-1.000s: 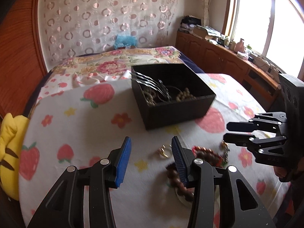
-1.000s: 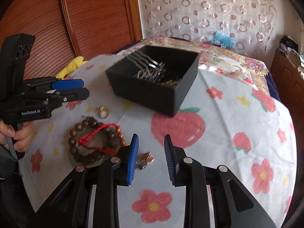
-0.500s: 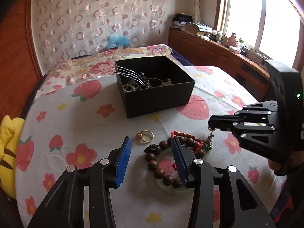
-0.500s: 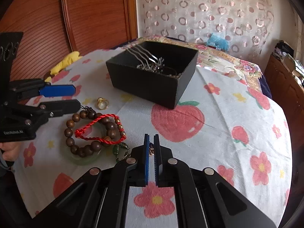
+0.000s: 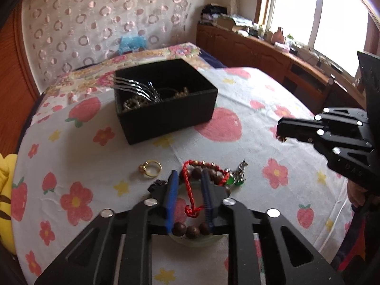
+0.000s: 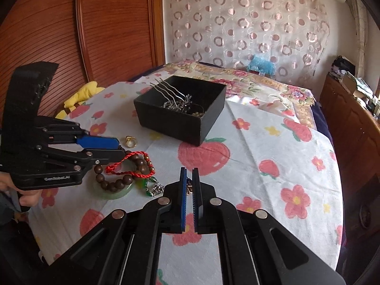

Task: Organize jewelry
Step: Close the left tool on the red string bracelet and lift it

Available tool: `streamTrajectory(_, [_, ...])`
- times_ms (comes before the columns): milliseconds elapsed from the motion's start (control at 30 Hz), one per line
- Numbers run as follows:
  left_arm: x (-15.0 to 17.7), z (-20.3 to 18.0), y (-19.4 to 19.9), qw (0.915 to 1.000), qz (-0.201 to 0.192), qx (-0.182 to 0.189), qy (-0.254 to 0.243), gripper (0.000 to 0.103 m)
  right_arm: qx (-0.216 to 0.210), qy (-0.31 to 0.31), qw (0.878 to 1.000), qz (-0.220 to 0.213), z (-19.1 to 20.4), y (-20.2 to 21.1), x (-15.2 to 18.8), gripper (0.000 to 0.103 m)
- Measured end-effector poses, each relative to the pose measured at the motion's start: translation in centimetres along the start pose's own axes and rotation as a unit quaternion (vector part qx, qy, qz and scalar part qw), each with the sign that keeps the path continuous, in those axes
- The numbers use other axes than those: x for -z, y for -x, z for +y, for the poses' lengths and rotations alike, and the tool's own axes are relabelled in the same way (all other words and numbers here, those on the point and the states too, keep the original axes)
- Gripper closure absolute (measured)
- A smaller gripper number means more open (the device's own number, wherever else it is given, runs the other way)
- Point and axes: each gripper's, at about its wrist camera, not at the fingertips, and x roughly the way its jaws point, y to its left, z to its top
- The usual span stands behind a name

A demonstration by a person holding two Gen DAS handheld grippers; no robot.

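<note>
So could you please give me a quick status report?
Right tongs shut on small trinket. Left tongs open, straddling red cord bracelet. Black box path unobstructed.

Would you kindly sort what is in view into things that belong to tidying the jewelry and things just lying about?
Belongs:
black box
gold ring
wooden bead bracelet
red cord bracelet
green charm
small trinket in right claw

Lying about:
yellow plush toy
blue fluffy thing
</note>
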Motion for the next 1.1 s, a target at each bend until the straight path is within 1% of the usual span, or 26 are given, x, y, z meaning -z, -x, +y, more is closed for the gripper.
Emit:
streamTrajectory(267, [0.3, -0.2, -1.2, 0.9996, 0.02, -0.02, -0.003, 0.086, -0.003, 0.007, 1.0, 0.004, 0.4, 0.0, 0.4, 0.098])
streamTrajectory(400, [0.3, -0.2, -1.4, 0.9996, 0.02, -0.017, -0.006, 0.086, -0.004, 0.01, 1.0, 0.006, 0.8, -0.2, 0.3, 0.098])
streamTrajectory(433, [0.3, -0.2, -1.4, 0.9997, 0.02, -0.016, -0.006, 0.087, -0.004, 0.011, 1.0, 0.006, 0.8, -0.1, 0.3, 0.098])
streamTrajectory(467, [0.3, -0.2, -1.4, 0.9997, 0.019, -0.013, -0.006, 0.096, -0.004, 0.011, 1.0, 0.006, 0.9, -0.1, 0.3, 0.098])
streamTrajectory(500, [0.3, -0.3, -1.3, 0.9997, 0.018, -0.012, -0.007, 0.1, -0.003, 0.011, 1.0, 0.006, 0.9, -0.1, 0.3, 0.098])
streamTrajectory(633, [0.0, -0.2, -0.6, 1.0, 0.001, -0.004, -0.001, 0.101, -0.004, 0.012, 1.0, 0.005, 1.2, -0.2, 0.2, 0.098])
streamTrajectory(733, [-0.2, -0.5, 0.7, 0.9997, -0.021, -0.011, -0.008, 0.101, -0.005, 0.015, 1.0, 0.005, 1.3, -0.2, 0.1, 0.098])
streamTrajectory(833, [-0.5, -0.6, 1.6, 0.9994, -0.034, -0.008, -0.008, 0.101, -0.005, 0.016, 1.0, 0.006, 1.4, -0.3, 0.0, 0.098])
streamTrajectory(1100, [-1.8, -0.2, 4.0, 0.9971, -0.076, -0.01, 0.0, 0.101, -0.007, 0.019, 1.0, -0.002, 1.6, -0.3, -0.6, 0.098])
